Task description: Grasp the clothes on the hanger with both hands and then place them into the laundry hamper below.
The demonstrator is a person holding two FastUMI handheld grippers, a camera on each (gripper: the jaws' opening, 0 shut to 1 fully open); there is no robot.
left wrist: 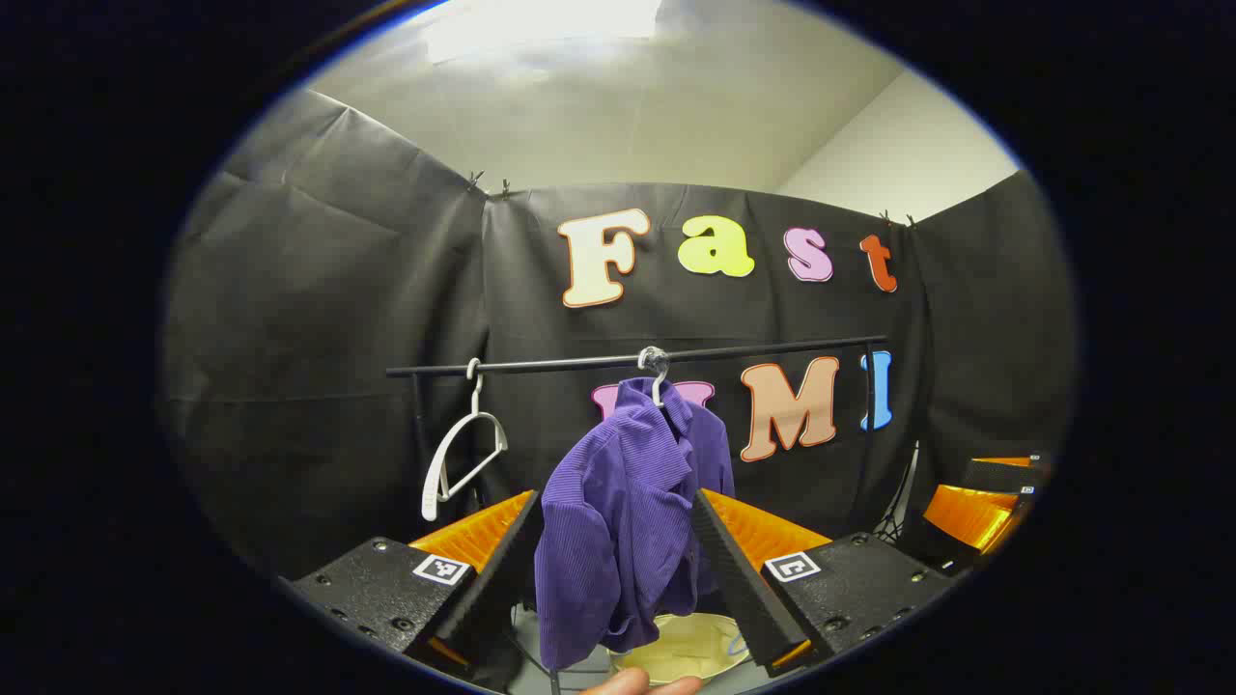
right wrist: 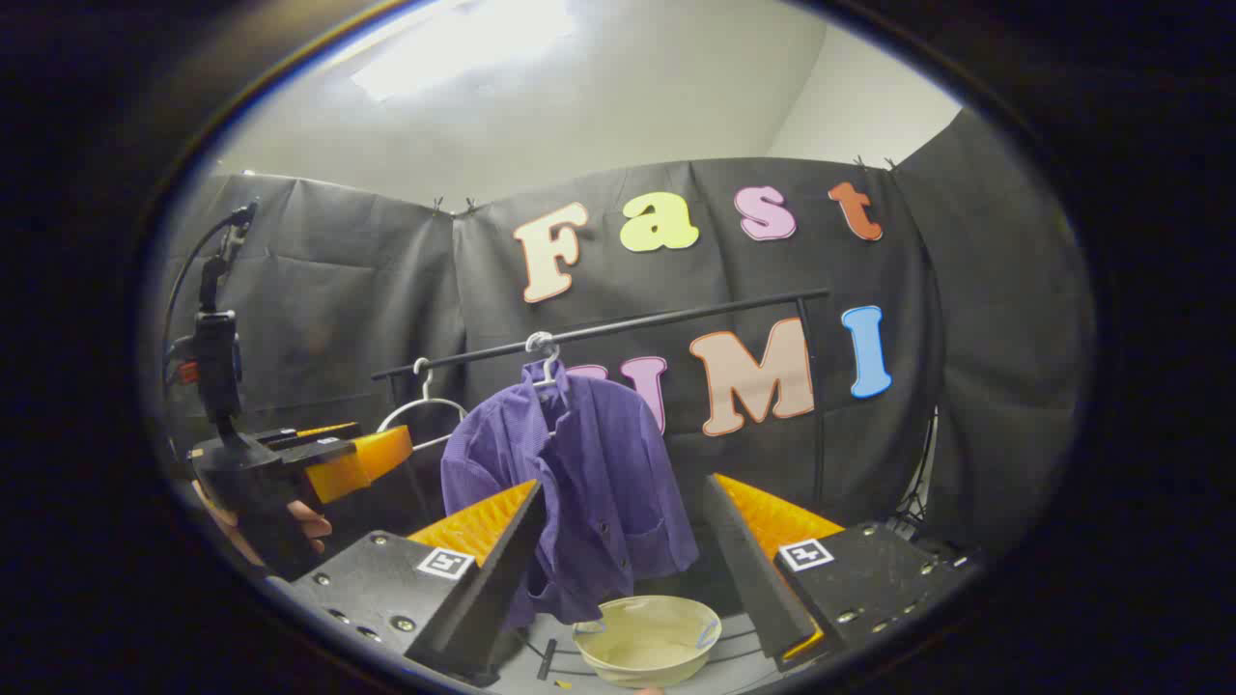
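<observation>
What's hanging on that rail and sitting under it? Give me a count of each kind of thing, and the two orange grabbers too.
Purple shirt: 1
White hangers: 2, one empty, one carrying the shirt
Cream laundry hamper: 1
Black clothes rail: 1
Orange-fingered grippers: 2, the left gripper and the right gripper, both open
Total: 7

Black cloth wall [left wrist: 338, 319] hung in creased panels, clipped together at the top edge, encloses the booth on the far, left and right sides. Above it, a pale ceiling [left wrist: 676, 106] carries a bright light panel [left wrist: 541, 24]; a white room wall [left wrist: 898, 154] rises at far right.
</observation>
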